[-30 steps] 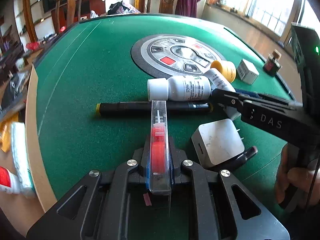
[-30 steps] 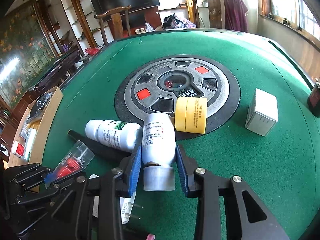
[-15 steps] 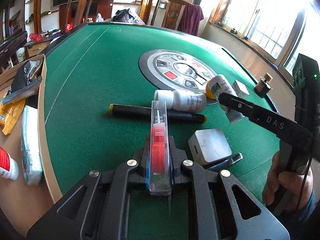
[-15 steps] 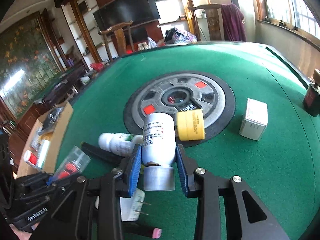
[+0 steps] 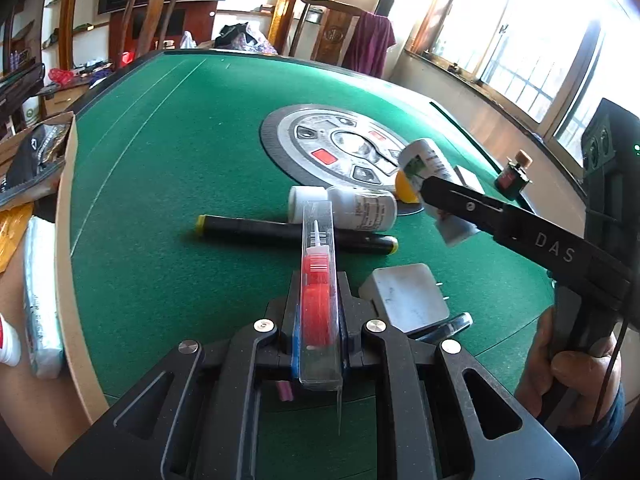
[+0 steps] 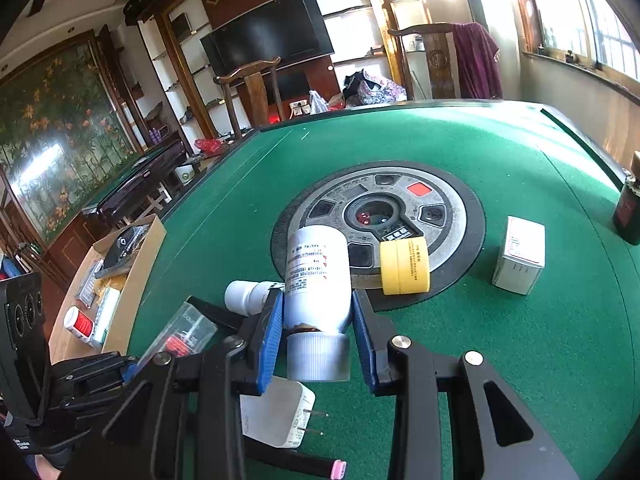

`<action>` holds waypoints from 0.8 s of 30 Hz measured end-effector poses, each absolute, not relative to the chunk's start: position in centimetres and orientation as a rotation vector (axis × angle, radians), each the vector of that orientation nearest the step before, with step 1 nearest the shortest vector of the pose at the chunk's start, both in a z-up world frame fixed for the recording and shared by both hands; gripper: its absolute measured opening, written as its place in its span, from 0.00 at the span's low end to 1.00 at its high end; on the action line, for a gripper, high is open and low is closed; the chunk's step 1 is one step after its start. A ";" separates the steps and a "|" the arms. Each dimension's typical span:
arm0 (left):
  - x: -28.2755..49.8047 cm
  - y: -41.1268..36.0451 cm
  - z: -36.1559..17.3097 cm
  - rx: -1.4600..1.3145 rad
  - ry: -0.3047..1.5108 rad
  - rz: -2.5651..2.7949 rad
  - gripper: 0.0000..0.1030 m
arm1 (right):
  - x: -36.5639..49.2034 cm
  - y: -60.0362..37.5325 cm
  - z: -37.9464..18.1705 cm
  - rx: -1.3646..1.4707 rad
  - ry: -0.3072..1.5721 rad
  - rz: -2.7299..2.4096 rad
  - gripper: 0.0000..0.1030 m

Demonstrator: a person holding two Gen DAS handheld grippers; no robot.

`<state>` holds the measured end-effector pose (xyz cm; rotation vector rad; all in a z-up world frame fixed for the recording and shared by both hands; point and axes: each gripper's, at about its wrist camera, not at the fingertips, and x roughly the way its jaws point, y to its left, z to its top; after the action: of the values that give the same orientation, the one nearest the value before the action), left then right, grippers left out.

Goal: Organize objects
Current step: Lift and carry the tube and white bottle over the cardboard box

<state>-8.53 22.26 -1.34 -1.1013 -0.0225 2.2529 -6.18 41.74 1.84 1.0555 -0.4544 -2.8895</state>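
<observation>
left gripper (image 5: 318,344) clamps a clear glue pack (image 5: 318,280), raised above the green surface (image 5: 168,216) | right gripper (image 6: 318,336) grasps a white bottle (image 6: 318,276), also raised | advice: carry both level, set down clear of the near clutter | only right view shows the white box (image 6: 520,256) far right whole

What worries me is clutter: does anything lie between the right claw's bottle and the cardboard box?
Yes: the left claw, holding a clear packet, sits between them, beside a lying white bottle and marker.

white bottle (image 6: 318,276) lifted, clear tube case (image 5: 318,280) raised
</observation>
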 end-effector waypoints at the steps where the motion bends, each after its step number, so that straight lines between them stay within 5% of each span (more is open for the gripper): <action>1: -8.5 22.3 -1.3 -1.095 -0.021 2.251 0.12 | -6.2 41.6 1.8 1.056 -0.454 -2.887 0.33; 24: -8.8 22.1 -1.3 -1.091 -0.072 2.205 0.12 | -7.1 41.6 1.0 1.097 -0.463 -2.857 0.33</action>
<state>-8.82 22.09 -1.31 -1.0908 -0.0720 2.2052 -7.11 41.56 1.05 1.0966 -0.4627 -2.8572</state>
